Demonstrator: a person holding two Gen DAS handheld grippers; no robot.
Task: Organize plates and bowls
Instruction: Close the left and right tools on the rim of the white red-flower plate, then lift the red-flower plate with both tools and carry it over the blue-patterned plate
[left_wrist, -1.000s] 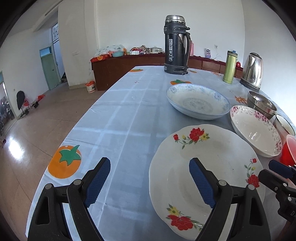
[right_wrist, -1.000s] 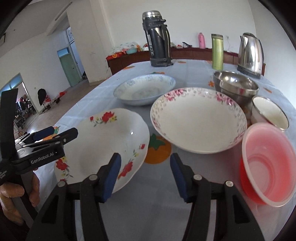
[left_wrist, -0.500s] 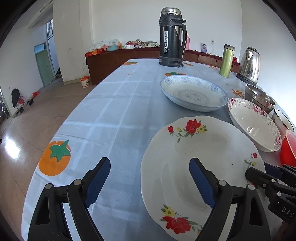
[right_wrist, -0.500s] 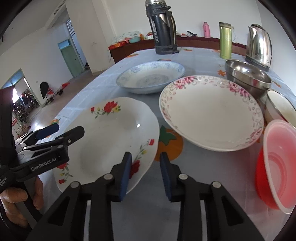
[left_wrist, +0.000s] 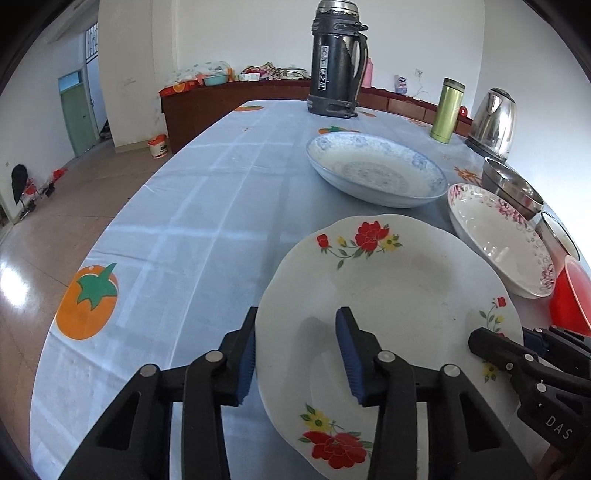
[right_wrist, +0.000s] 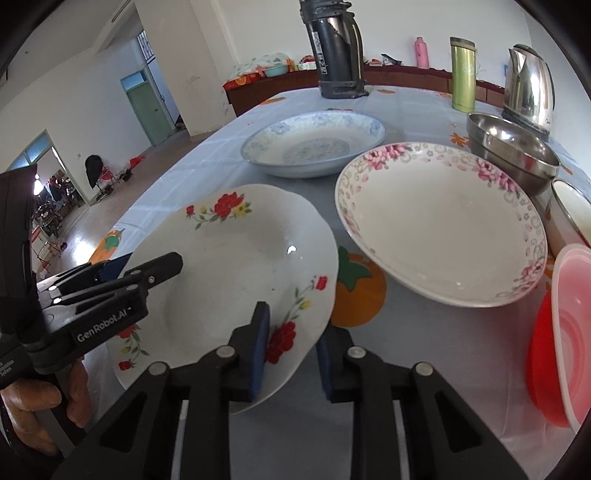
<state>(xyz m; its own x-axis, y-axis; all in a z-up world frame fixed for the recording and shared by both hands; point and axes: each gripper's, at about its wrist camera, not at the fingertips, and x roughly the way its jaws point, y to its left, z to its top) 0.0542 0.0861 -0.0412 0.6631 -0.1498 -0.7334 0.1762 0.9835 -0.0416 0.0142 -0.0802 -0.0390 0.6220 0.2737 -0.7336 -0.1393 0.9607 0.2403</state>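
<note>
Now left tongs (left_wrist: 297, 354) clamped on red-flowered plate (left_wrist: 399, 291) rim, right tongs (right_wrist: 291, 349) pinching its opposite edge

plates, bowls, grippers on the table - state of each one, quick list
red-flower plate: gripped at both rims, tilted
left gripper: closed on its left rim
right gripper: closed on its right rim
pink-flower plate: empty, on the table
blue-pattern plate: empty, on the table
steel bowl: upright, empty
red bowl: upright, empty

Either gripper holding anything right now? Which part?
Both hold the red-flower plate by its rim: the left gripper straddles the near left edge, the right gripper the near right edge. The plate looks tilted up.
</note>
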